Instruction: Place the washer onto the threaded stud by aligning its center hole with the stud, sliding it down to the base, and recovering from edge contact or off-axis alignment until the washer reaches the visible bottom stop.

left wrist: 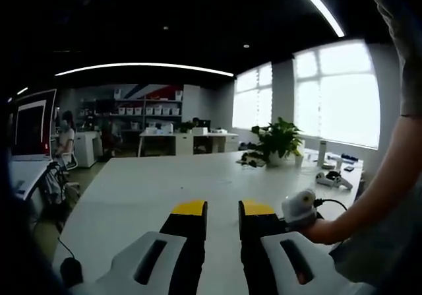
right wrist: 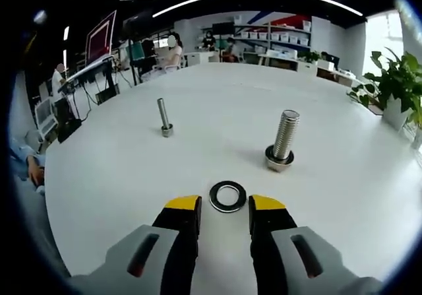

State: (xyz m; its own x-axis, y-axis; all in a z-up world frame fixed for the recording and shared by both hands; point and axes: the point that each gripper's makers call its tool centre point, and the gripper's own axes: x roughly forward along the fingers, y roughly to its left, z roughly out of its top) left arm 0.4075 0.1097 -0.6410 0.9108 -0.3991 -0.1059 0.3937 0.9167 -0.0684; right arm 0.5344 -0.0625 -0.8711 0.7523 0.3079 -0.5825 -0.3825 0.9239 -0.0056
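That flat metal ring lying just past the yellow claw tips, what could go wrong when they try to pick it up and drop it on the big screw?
1. The washer lies flat on the white table, so the open right claw may struggle to get under its thin edge and could push it away.
2. Carried tilted, it could catch on the large threaded stud instead of sliding down.
3. A thinner stud stands nearby; it could be mistaken for the target.

Left gripper view: camera low over white table [left wrist: 151, 189], facing level along tabletop toward windows [left wrist: 336, 94] and far shelves; own jaws parted at bottom. Right gripper view: camera close above same table [right wrist: 132, 176], tilted down; washer [right wrist: 228, 196] just beyond jaw tips, threaded stud [right wrist: 283, 140] near, thin bolt [right wrist: 163, 118] farther. Shared: tabletop, potted plant [left wrist: 280, 140].
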